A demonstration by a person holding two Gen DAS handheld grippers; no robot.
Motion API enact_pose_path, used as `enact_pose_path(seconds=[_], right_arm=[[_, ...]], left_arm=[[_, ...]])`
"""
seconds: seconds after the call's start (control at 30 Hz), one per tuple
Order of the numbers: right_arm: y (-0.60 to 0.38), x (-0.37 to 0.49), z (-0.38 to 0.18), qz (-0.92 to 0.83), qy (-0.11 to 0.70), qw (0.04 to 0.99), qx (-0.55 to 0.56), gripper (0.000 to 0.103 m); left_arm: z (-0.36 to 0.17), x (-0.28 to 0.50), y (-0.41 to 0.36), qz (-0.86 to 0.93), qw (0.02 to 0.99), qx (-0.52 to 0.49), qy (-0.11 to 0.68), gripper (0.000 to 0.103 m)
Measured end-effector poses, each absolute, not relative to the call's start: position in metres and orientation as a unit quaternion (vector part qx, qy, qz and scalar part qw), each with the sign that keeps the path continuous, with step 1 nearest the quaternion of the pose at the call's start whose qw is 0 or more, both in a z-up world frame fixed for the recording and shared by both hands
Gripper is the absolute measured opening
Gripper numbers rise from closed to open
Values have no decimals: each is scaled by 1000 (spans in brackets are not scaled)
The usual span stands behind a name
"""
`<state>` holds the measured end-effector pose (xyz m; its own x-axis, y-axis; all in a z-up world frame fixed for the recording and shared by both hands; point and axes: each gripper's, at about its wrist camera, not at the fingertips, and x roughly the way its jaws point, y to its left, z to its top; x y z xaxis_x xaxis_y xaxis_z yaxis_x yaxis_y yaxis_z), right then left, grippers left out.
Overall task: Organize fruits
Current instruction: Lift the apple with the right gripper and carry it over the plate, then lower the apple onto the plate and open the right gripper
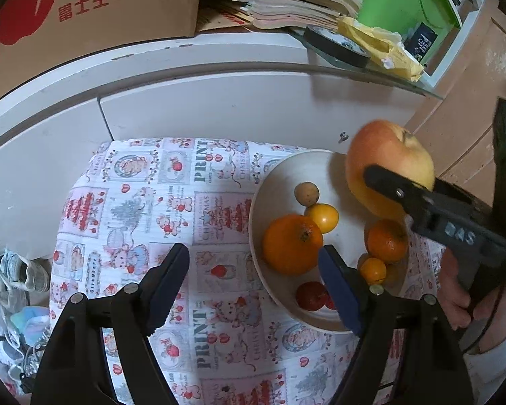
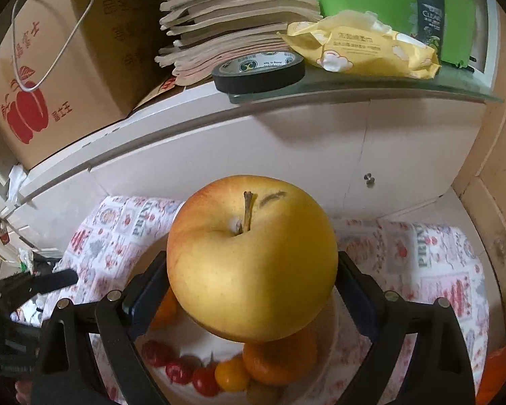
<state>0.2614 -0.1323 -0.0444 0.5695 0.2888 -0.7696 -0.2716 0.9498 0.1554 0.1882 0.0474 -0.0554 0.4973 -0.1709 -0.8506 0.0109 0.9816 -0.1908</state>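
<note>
Right gripper [image 2: 253, 290]: closed on the apple [image 2: 249, 256], one finger pressed to each side of the fruit; it is held in the air above the bowl [image 2: 330, 324].
Left gripper [image 1: 253, 287]: fingers spread wide with nothing between them, low over the patterned cloth [image 1: 124, 209]; its right finger [image 1: 337, 290] overlaps the bowl's near-left rim in the left wrist view.
Apple: yellow with a red blush on its left shoulder; stem [image 2: 247, 211] and stem end face the right wrist camera, tipped up and away. Round, no clear long axis.
Bowl: pale, shallow, on the right part of the cloth; whether its far rim reaches the cloth's edge cannot be told.
Bowl contents: large orange [image 1: 291, 244] at the left, small yellow fruit [image 1: 324, 217] touching it, brown round fruit [image 1: 306, 194] just beyond, a second orange [image 1: 386, 241] at the right, small orange fruit [image 1: 372, 270] near it, red fruit [image 1: 312, 296] at the near rim.
Open room: bare bowl floor toward the far rim; a broad stretch of cloth lies left of the bowl.
Edges: cloth's far edge meets a white cabinet [image 1: 219, 108].
Cabinet top: black tape roll [image 2: 258, 71], yellow packet [image 2: 361, 45], stacked paper [image 2: 232, 17], cardboard box [image 2: 47, 77].
</note>
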Motion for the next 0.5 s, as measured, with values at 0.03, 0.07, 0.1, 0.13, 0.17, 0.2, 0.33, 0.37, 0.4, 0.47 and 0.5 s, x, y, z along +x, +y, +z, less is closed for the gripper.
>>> enact_pose_path(seconds=[0.03,0.07,0.1,0.13,0.17,0.2,0.33,0.37,0.4,0.47,0.5], right_arm=[[-131,264,-45,159,436,886,8,94],[-129,267,-47,160,437,885,6,94],[-127,269,-50,161,440,884,4,94],[-125,271,-52,162,442,882,1,94],[-123,273,-55,164,445,880,-2,94],[-123,273,-57,164,447,880,-5,94],[-120,275,-63,152,444,883,-11,94],[-120,276,-65,155,447,881,-10,94],[-120,276,-67,155,451,879,-9,94],[-119,273,-69,152,448,881,-13,94],[-118,272,-69,151,445,882,-15,94]], left_arm=[[-56,188,47,-53,861,-78,499,78],[-56,188,47,-53,861,-76,500,78],[-57,188,47,-53,861,-75,500,78],[-57,188,47,-53,861,-76,500,78],[-57,189,48,-53,861,-78,500,78],[-57,189,49,-53,861,-80,500,78],[-56,189,54,-52,859,-93,502,78],[-56,189,54,-53,858,-97,502,78],[-56,189,55,-54,857,-100,503,78],[-57,189,56,-57,855,-104,506,78],[-57,188,55,-58,854,-104,507,78]])
